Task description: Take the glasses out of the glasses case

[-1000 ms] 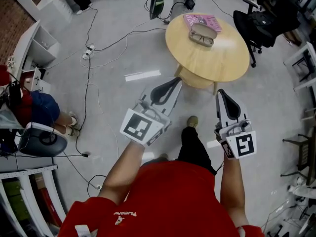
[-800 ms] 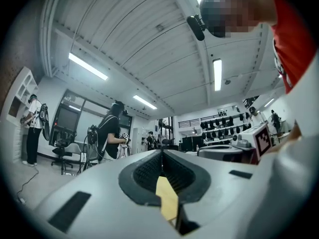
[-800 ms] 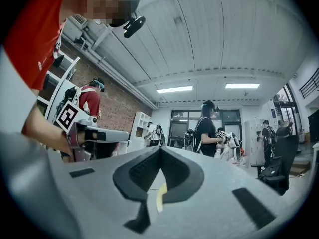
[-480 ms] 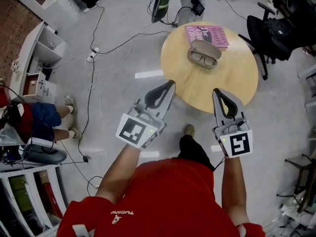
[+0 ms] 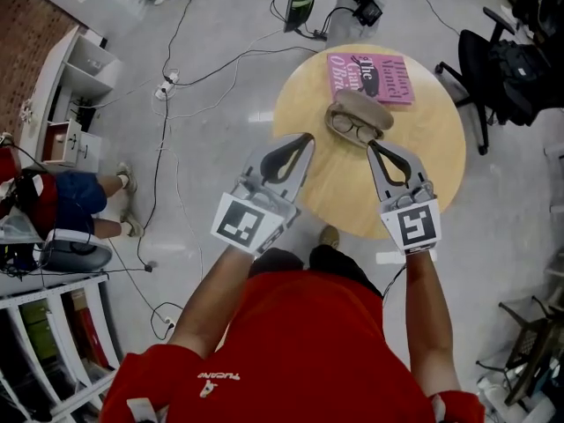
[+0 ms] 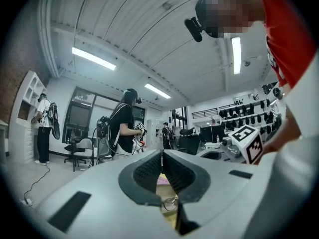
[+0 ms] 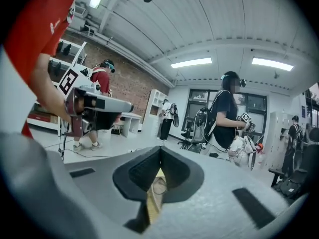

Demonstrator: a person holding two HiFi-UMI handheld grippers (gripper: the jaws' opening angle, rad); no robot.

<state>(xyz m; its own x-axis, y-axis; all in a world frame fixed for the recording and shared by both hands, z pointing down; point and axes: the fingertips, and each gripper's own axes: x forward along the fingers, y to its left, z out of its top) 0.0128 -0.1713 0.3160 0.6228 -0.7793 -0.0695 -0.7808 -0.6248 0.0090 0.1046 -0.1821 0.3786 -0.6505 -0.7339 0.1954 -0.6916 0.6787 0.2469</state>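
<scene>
Head view: we see glasses (image 5: 356,129) in open glasses case (image 5: 361,111) toward counter (image 5: 423,148) far edge, just beside book (image 5: 370,76). Left hand-held gripper (image 5: 306,139) and right hand-held gripper (image 5: 374,146) short of case.
Left gripper view: jaws together, empty.
Right gripper view: same.
We judge closed tips could shove case; unpinned case may lift with glasses.

Pink book (image 5: 371,77), white cover lettering opening with "the", rest unclear, red shirt (image 5: 300,342), small white logo unreadable

Left tool (image 5: 307,139) and right tool (image 5: 373,147) now over the table (image 5: 432,179), closer to the glasses case (image 5: 361,110) than before.
</scene>
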